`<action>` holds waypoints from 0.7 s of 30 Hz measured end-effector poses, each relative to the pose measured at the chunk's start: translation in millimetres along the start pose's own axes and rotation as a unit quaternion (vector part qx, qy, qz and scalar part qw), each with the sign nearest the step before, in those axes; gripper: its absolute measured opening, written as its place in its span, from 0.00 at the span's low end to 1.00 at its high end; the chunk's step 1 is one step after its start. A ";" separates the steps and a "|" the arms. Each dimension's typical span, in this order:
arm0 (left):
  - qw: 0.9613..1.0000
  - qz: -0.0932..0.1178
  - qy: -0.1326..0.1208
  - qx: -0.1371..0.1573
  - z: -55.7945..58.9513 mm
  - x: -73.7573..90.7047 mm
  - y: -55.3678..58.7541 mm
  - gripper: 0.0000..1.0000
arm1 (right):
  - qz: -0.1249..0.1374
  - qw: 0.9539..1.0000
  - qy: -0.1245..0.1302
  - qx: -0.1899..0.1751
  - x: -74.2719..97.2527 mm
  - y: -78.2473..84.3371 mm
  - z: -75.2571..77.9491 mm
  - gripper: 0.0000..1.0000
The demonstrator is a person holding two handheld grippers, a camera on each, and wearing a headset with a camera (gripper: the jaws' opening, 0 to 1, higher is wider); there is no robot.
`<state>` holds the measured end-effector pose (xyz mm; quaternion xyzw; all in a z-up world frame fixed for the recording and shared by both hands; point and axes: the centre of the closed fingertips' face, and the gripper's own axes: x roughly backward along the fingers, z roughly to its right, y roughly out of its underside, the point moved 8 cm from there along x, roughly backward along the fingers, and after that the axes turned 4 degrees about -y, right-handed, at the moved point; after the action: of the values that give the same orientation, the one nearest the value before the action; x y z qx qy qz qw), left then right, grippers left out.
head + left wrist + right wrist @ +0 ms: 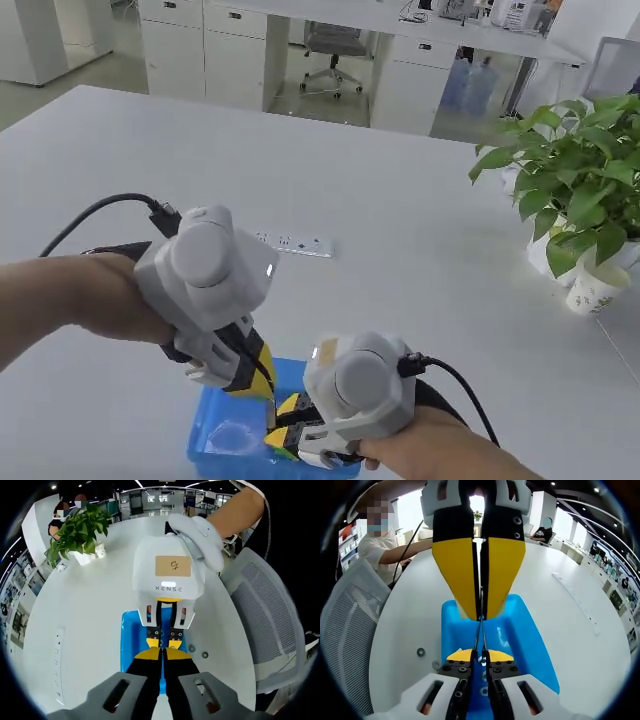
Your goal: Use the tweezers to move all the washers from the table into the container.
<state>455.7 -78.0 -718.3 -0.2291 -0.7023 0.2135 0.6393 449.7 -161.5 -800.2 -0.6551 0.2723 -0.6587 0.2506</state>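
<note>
The container (pixel 532 647) is a shallow blue plastic tray with rounded corners and a glossy floor, set on a smooth white bench (pixel 400 190). The tweezers (pixel 480 632) are a thin sliver of bright metal. Two washers (pixel 421 652), small flat grey rings, lie on the bare bench just beside the container's long wall, one a little nearer to it than the other.

Both tools have white moulded bodies and black jaws tipped with yellow pads. They meet nose to nose over the container. The left tool (pixel 480 616) has its jaws pressed together on the tweezers, which run out from between the pads toward the right tool (pixel 480 656). The right tool's jaws are drawn close, with the tweezers' end lying between their tips. Whether they pinch it I cannot tell. The tweezers hang above the container's floor, and the two washers are off to one side of both tools, outside the rim.

In the head view the left hand (pixel 110 300) comes in from the left and tilts its tool down and to the right. The right hand (pixel 425 445) comes up from the lower edge and points its tool leftward at the other's tips.
</note>
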 end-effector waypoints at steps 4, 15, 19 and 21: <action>1.000 0.000 0.000 0.000 -0.1 1.4 -0.4 0.03 | 0.002 1.000 0.001 0.001 1.1 -1.0 0.1 0.10; 1.000 -0.005 -0.003 -0.001 2.1 11.3 -5.7 0.03 | 0.011 1.000 0.009 0.006 7.9 -8.0 -2.9 0.10; 1.000 -0.005 -0.005 -0.003 4.5 17.1 -8.8 0.03 | 0.016 1.000 0.010 0.007 12.2 -12.3 -5.2 0.10; 1.000 -0.004 -0.005 -0.003 6.5 20.9 -11.4 0.03 | 0.020 1.000 0.009 0.007 15.1 -15.0 -6.9 0.10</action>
<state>447.1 -74.8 -695.3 -0.2274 -0.7069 0.2097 0.6361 443.0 -160.8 -778.8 -0.6420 0.2831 -0.6613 0.2653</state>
